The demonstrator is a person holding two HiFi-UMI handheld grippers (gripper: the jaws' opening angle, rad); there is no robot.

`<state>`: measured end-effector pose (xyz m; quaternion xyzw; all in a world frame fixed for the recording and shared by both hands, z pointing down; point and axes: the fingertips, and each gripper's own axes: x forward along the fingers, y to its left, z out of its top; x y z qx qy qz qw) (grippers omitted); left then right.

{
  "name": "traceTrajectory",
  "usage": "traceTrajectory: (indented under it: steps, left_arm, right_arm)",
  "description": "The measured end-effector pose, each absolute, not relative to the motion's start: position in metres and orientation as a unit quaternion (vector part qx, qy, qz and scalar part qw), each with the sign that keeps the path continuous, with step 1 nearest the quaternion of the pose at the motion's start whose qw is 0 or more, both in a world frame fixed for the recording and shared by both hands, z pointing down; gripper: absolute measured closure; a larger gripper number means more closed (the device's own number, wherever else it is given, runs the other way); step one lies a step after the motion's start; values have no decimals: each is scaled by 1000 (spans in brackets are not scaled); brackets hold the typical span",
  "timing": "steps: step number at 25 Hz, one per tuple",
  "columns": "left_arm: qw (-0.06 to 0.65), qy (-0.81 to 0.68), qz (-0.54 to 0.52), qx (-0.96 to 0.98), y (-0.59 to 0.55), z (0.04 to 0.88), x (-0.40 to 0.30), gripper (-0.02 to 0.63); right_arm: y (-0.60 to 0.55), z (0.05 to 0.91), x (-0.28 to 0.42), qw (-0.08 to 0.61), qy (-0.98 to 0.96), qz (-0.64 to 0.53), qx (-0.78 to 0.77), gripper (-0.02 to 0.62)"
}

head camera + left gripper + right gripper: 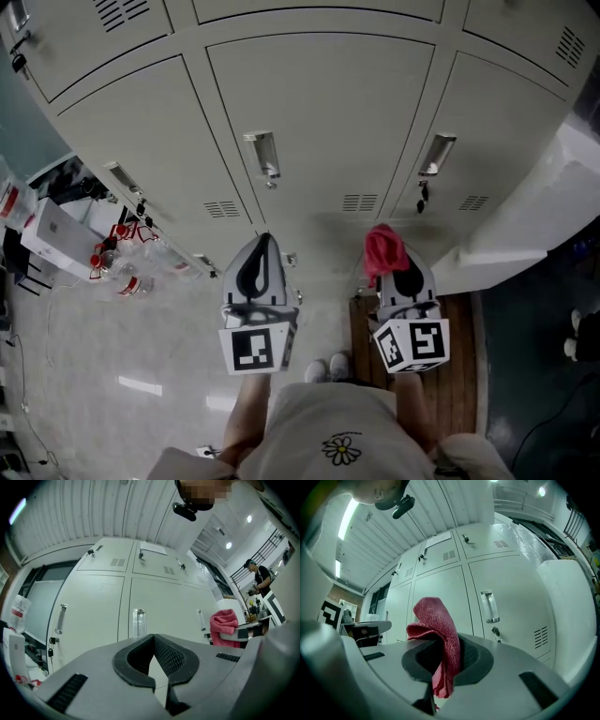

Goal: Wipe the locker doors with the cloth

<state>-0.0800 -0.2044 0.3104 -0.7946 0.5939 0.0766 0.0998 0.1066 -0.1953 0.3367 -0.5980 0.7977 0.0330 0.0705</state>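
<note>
Red cloth [384,247] sits clamped between our right gripper [401,279] fingers, bunched end forward for wiping, short of the locker doors [319,122]. Our left gripper [260,267] fingers rest together, empty, held aside.

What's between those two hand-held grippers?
In the head view, pale floor, a wooden board's edge and the person's white shoes lie between the left hand-held gripper and the right hand-held gripper.

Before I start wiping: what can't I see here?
- Doors, lower parts: hidden behind left gripper in the left gripper view, and behind right gripper and cloth in the right gripper view.
- Top lockers: cut off at the head view's top edge.
- Sheet: print too small.
</note>
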Motion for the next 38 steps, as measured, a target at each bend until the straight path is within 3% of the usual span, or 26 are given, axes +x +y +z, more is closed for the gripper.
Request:
traceTrajectory:
  steps: [4,15,21,38]
  left_arm:
    - [103,601,75,-789,-206,307,-85,591]
    - [132,616,53,-775,-220,281,-102,591]
    - [148,616,44,-772,-222,265,-103,591]
    - [150,661,47,-734,-210,259,-151,591]
  right_arm:
    - [-202,311,100,89,808,27,-581,569]
    - [-248,121,-5,170,892,82,-411,569]
    - [-270,82,-48,199,915,46,-347,569]
    - [-297,75,-106,72,859,226,-453,568]
